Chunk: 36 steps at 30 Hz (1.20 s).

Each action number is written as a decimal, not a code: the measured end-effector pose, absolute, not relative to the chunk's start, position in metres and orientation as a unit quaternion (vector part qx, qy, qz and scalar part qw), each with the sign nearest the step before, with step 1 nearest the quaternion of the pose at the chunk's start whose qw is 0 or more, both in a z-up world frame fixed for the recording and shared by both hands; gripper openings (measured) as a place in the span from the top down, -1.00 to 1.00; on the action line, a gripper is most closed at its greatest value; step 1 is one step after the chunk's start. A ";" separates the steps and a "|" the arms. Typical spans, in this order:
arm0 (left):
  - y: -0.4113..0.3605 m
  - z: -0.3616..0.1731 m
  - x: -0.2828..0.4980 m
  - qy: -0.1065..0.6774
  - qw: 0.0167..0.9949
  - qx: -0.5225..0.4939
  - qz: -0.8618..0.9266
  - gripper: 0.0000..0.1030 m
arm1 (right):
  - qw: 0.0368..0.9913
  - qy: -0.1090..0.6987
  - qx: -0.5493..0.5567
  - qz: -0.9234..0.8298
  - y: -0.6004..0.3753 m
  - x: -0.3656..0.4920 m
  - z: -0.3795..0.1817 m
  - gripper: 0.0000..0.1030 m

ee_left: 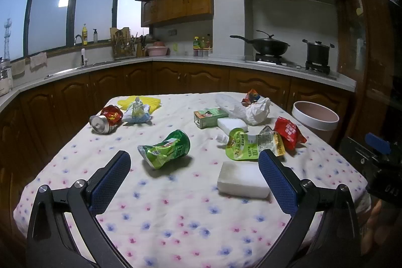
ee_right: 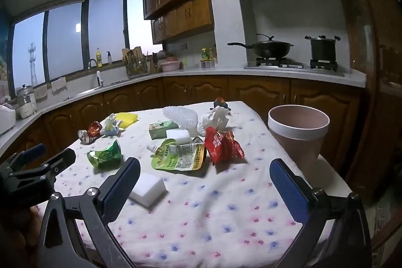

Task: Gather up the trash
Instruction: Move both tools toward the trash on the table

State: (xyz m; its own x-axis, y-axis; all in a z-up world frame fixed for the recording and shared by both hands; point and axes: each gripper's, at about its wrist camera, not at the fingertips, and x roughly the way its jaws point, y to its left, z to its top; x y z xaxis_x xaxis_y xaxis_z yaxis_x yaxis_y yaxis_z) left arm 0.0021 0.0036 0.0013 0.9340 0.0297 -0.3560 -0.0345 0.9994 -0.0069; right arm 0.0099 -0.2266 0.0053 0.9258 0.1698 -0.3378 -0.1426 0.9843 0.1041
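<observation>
Trash lies on a floral tablecloth: a crushed green can, a green spout pouch, a red snack wrapper, a green carton, crumpled white paper and a red crushed can. My left gripper is open and empty above the near table, short of the green can. My right gripper is open and empty, short of the pouch and the red wrapper. A pink bin stands at the table's right.
White sponge blocks lie near the grippers, another by the carton. A yellow cloth and white foam net lie at the far side. The other gripper shows at each view's edge. Kitchen counters surround the table.
</observation>
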 end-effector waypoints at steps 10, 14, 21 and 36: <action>0.003 0.001 0.004 0.181 0.983 -0.007 0.018 -1.00 | 0.980 0.176 0.038 0.079 -0.226 0.012 0.003 -1.00; 0.002 0.001 0.003 0.181 0.983 -0.006 0.018 -1.00 | 0.980 0.177 0.039 0.080 -0.226 0.012 0.003 -1.00; 0.003 0.000 0.003 0.181 0.983 -0.006 0.016 -1.00 | 0.980 0.178 0.039 0.079 -0.226 0.013 0.003 -1.00; 0.002 -0.002 0.003 0.182 0.983 -0.008 0.016 -1.00 | 0.980 0.179 0.040 0.079 -0.227 0.013 0.003 -1.00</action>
State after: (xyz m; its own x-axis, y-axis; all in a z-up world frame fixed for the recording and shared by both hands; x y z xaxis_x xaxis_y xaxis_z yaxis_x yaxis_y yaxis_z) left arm 0.0035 0.0021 -0.0016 0.9330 0.0280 -0.3587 -0.0335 0.9994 -0.0091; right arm 0.0131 -0.2268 0.0033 0.9235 0.1685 -0.3446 -0.1396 0.9844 0.1072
